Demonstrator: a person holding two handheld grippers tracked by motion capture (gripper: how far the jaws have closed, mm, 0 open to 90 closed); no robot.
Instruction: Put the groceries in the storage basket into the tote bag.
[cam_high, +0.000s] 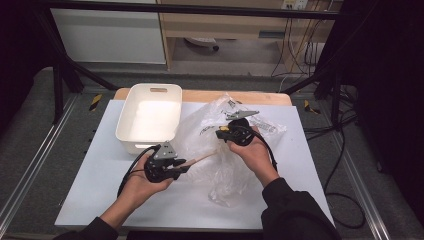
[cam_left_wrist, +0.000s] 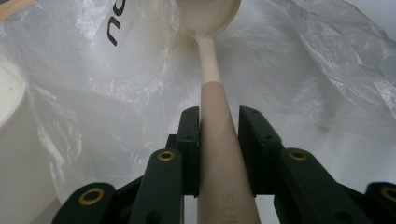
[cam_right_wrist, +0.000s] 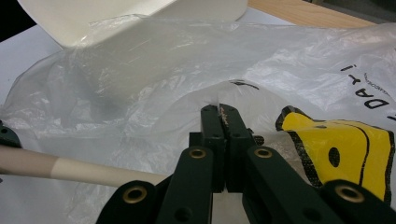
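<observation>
Spoon: a pale spoon (cam_left_wrist: 212, 79) with a two-tone handle, held by its thick end over the desk, its bowl reaching into the mouth of the plastic bag.
How the spoon handles: likely light and stiff; the handle looks smooth and tapers, so it could slide or swivel in a loose grip. The thick end is the sound place to hold it, as it is held.
Left tongs: the left tongs (cam_high: 181, 168) pinch the spoon handle between both jaws, the spoon pointing away toward the bag.
Bag: a thin clear plastic bag (cam_high: 220, 145) with black lettering and a yellow print, crumpled on the desk just right of the tub. Soft, slippery and easily torn, by the look of it; it will collapse unless its rim is held up.
Right tongs: the right tongs (cam_right_wrist: 223, 112) are pressed together on a fold of the bag's edge, lifting it.
Tub: a white plastic tub (cam_high: 126, 120) at the back left, touching the bag.
Desk: a white desk (cam_high: 95, 195).
</observation>
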